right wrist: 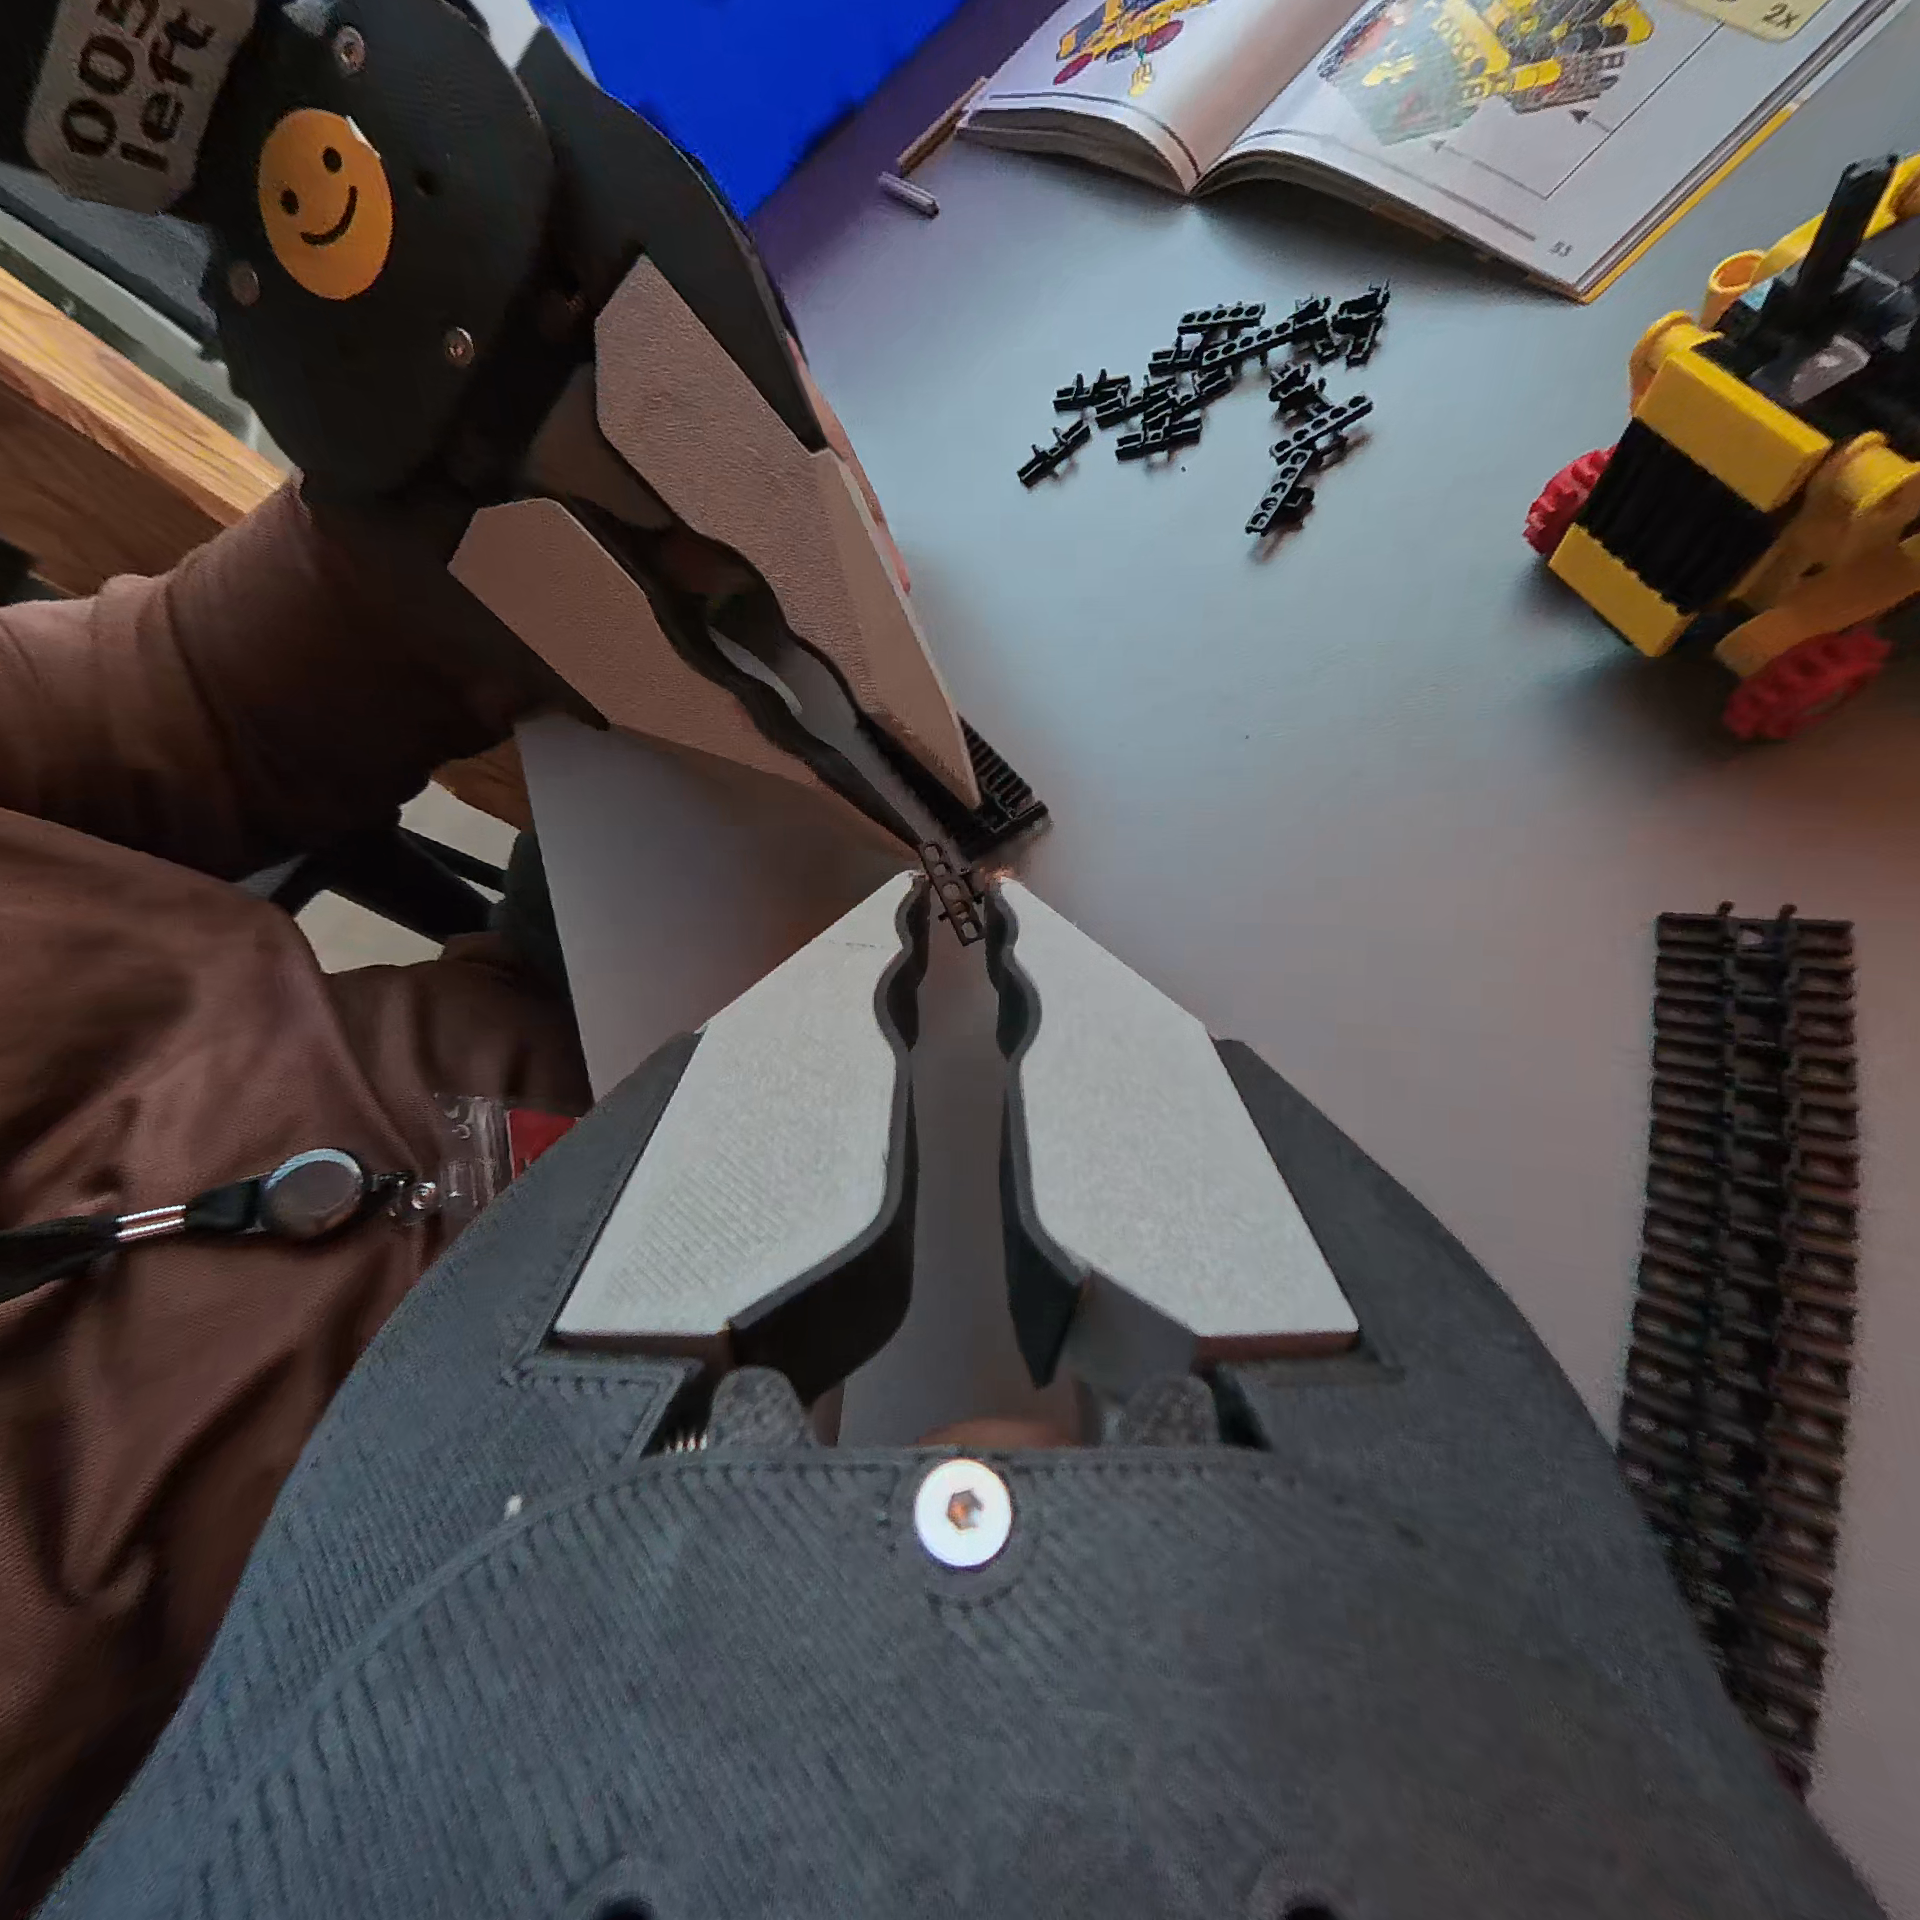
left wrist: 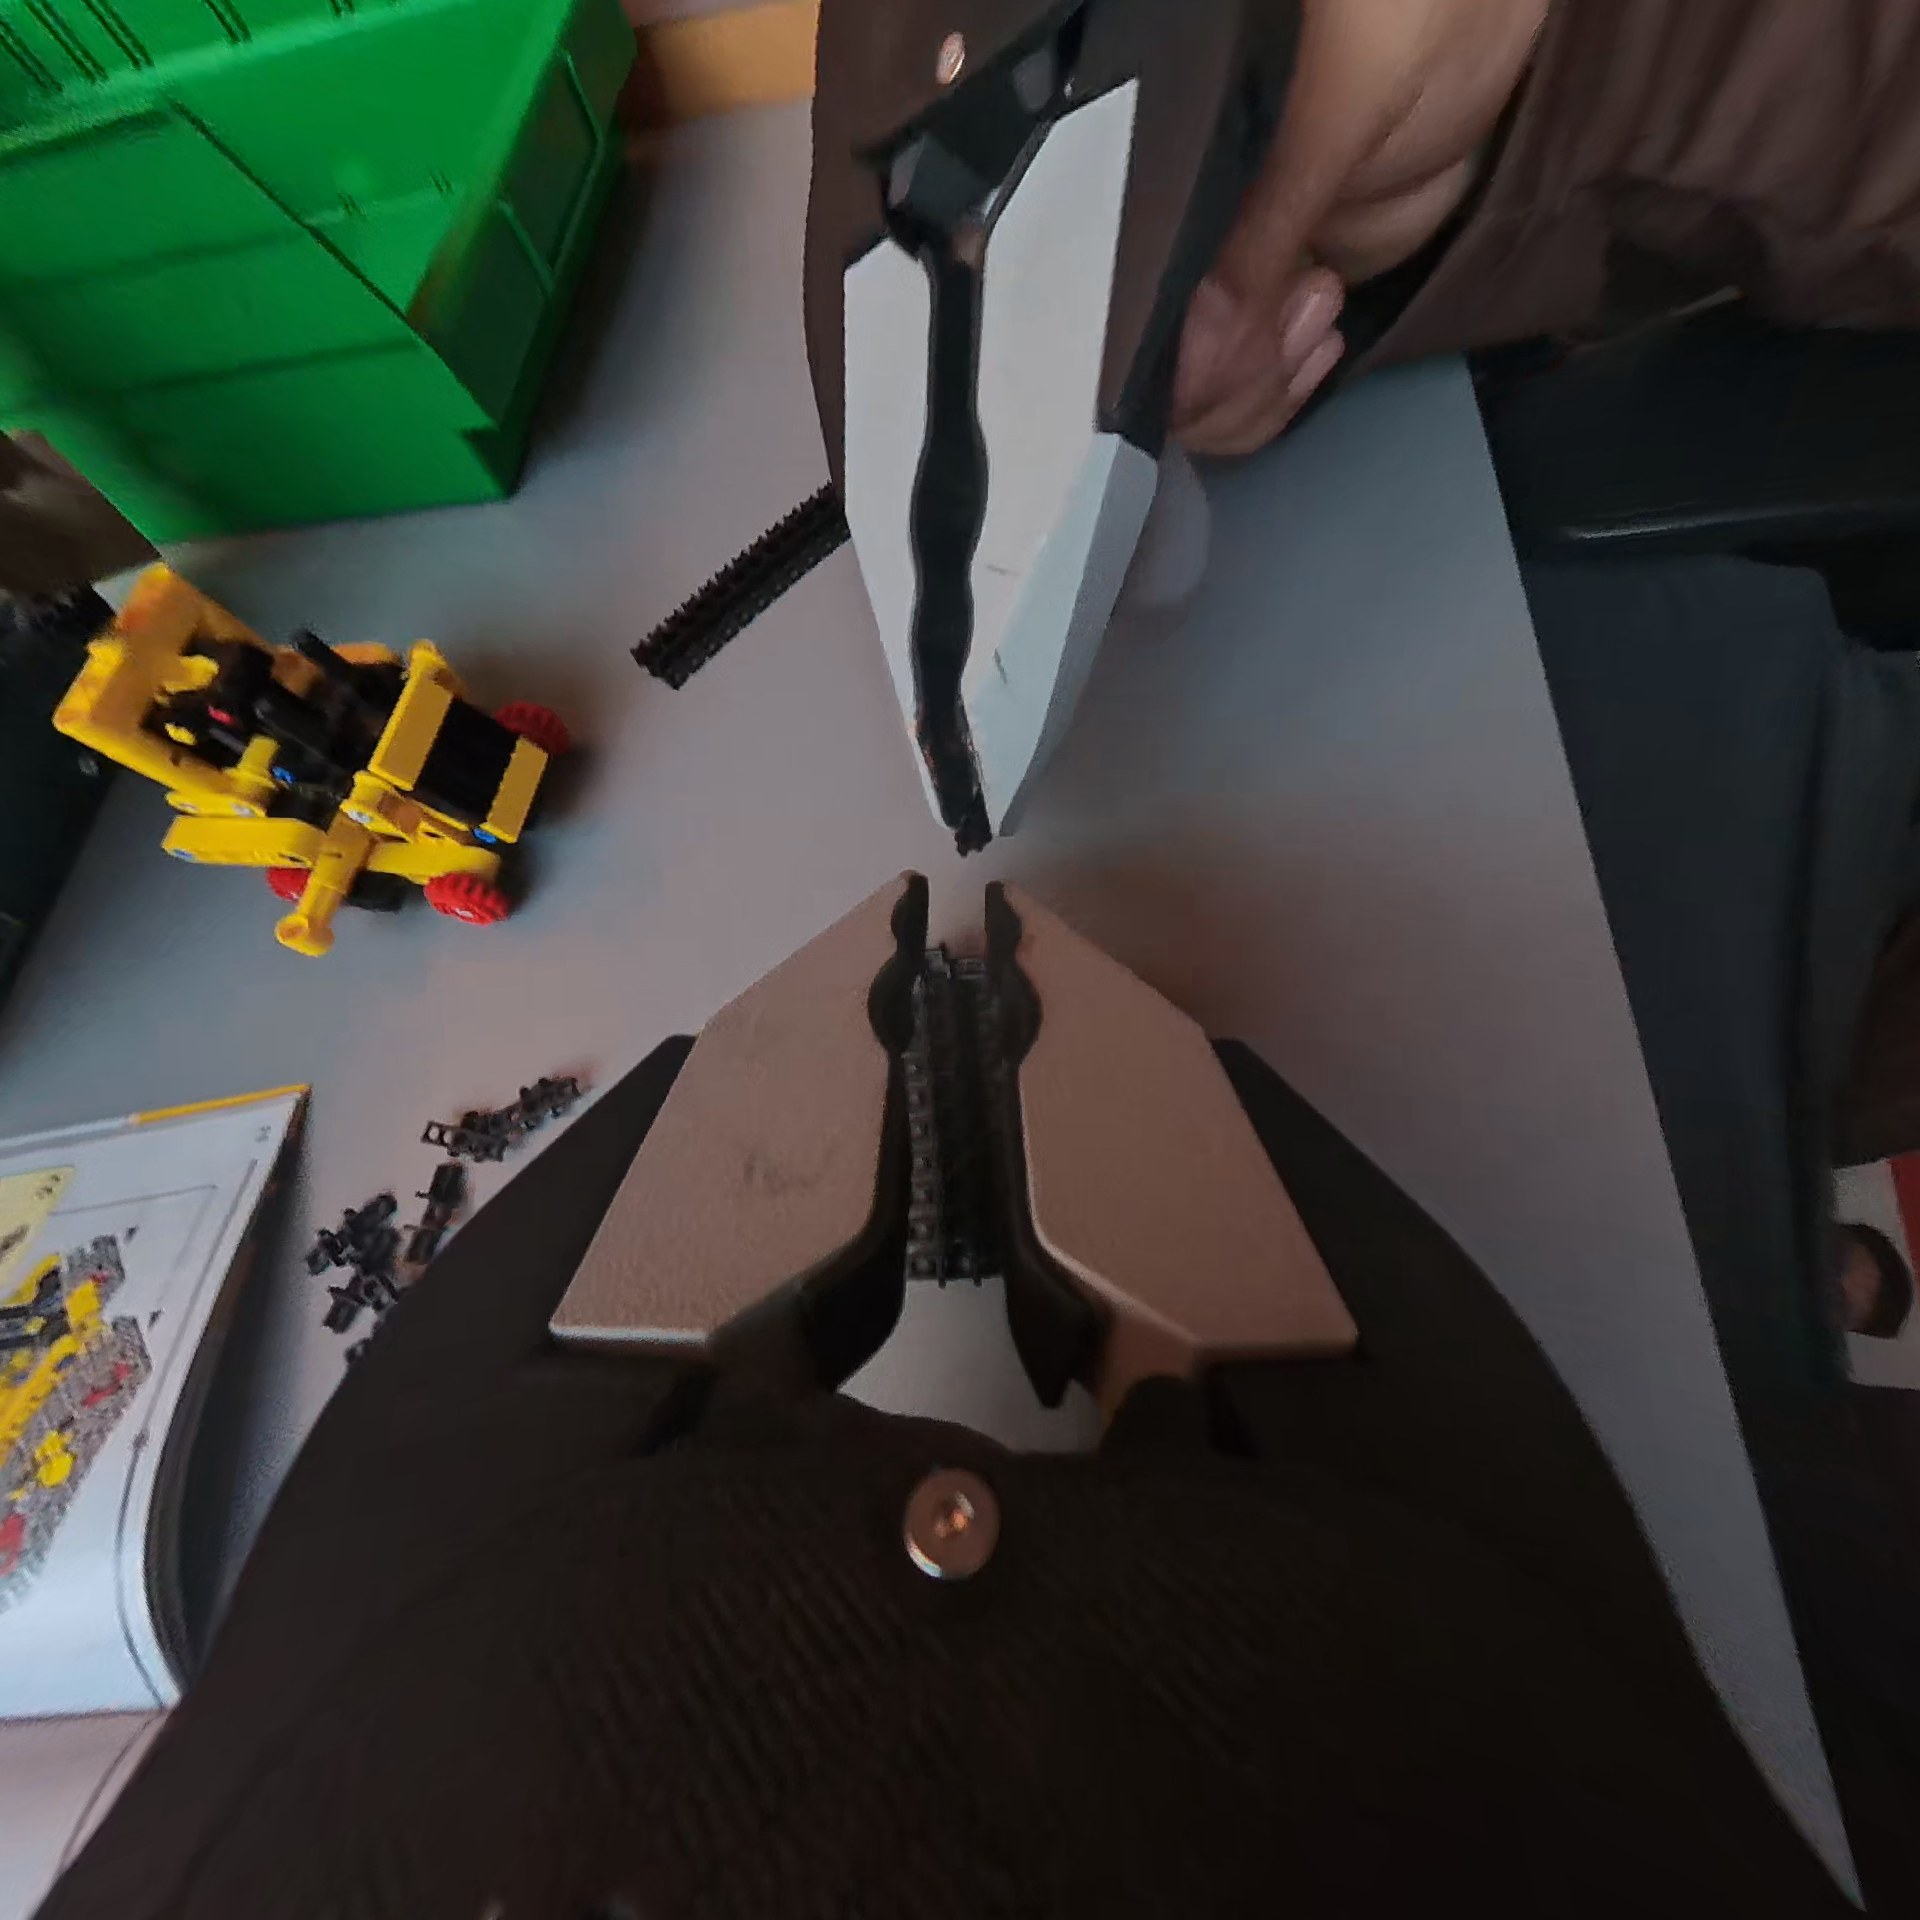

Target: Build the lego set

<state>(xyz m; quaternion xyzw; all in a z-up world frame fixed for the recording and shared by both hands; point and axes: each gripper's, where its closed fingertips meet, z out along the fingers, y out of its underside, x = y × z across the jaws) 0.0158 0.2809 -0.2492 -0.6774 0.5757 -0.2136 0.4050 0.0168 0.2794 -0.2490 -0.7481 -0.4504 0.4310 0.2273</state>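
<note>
In the left wrist view the left gripper fills the lower half of the frame, its jaws narrowed onto a short strip of black track links that lies lengthwise between them; the right gripper comes down from the top centre, tip to tip with it, jaws nearly together on a single black track link (seen clearly only in the right wrist view, where it sits at the very tips, centre of frame). A hand in a brown sleeve grips the right tool at upper right.

On the grey table: a yellow lego vehicle with red wheels at mid left; a green crate at upper left; a long finished track strip at the right edge of the right wrist view, flat and well apart from the grippers; a loose heap of black links at upper centre of that view; an open instruction booklet at its top, just beyond the heap.
</note>
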